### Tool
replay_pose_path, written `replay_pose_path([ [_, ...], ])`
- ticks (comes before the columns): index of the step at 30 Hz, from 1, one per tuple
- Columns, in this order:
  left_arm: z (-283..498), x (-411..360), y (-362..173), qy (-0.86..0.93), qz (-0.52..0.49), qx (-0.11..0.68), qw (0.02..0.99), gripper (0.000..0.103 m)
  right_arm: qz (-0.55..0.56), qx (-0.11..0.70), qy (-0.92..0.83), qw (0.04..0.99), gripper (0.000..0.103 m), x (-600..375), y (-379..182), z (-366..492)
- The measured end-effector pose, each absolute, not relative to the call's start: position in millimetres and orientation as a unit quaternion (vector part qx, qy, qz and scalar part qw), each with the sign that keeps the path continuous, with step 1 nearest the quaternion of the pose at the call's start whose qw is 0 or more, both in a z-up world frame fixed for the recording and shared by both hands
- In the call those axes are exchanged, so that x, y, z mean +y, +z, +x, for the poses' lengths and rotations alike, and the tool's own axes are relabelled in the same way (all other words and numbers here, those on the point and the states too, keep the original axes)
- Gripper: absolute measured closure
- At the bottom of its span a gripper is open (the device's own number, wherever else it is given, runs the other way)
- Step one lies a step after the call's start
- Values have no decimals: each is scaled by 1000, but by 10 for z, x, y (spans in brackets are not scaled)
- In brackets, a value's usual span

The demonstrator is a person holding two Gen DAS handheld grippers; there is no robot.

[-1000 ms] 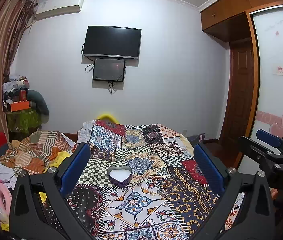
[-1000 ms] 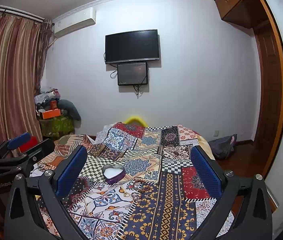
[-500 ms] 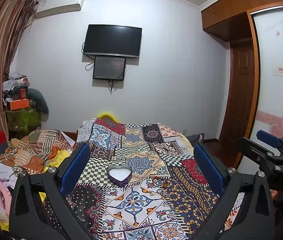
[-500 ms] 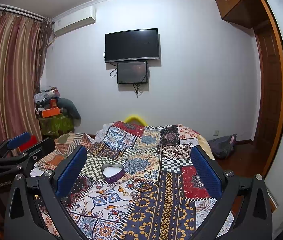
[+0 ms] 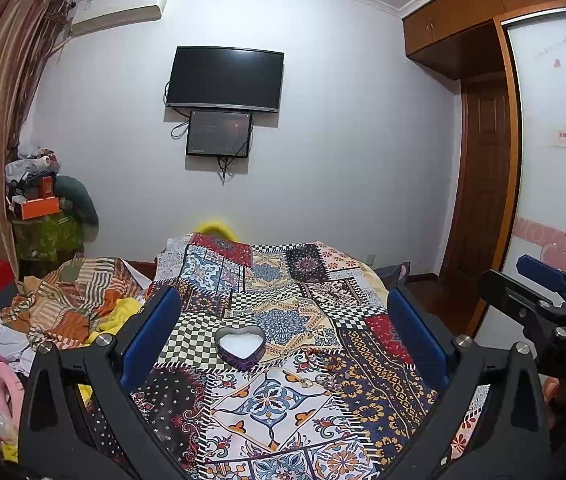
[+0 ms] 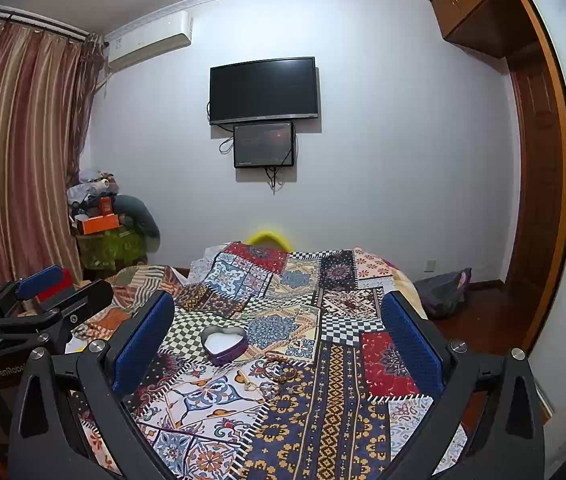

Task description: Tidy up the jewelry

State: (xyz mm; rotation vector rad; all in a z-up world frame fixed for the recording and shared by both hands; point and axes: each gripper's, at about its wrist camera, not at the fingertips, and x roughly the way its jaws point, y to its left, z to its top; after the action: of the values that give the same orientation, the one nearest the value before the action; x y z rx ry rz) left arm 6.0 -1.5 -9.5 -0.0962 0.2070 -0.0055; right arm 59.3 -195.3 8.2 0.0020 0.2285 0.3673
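Left tool [image 5: 283, 336] and right tool [image 6: 279, 332] agape, seemingly level.

We see a bed covered by a patchwork bedspread [image 5: 267, 396] of checks, florals and geometric panels. Past the bed's far edge, a yellow curved object [image 6: 269, 237] shows against the white wall. A dark television [image 5: 225, 79] hangs on that wall, with a smaller dark screen [image 5: 219, 133] just beneath it, cables dangling. An air conditioner [image 6: 150, 41] sits high near the striped curtains [image 6: 15, 152]. At the bed's left edge we note a striped cloth heap [image 5: 71, 300]. In the left corner stands a cluttered pile with an orange box [image 5: 40, 207]. A wooden door [image 5: 483, 200] stands at the right.
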Motion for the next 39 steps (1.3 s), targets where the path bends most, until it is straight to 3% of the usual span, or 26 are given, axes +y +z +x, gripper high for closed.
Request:
replay_pose_path([
  [39,350,-28,-244,-7,-42,130,991,0,2,153,173,973,1,-1958,-111,862],
])
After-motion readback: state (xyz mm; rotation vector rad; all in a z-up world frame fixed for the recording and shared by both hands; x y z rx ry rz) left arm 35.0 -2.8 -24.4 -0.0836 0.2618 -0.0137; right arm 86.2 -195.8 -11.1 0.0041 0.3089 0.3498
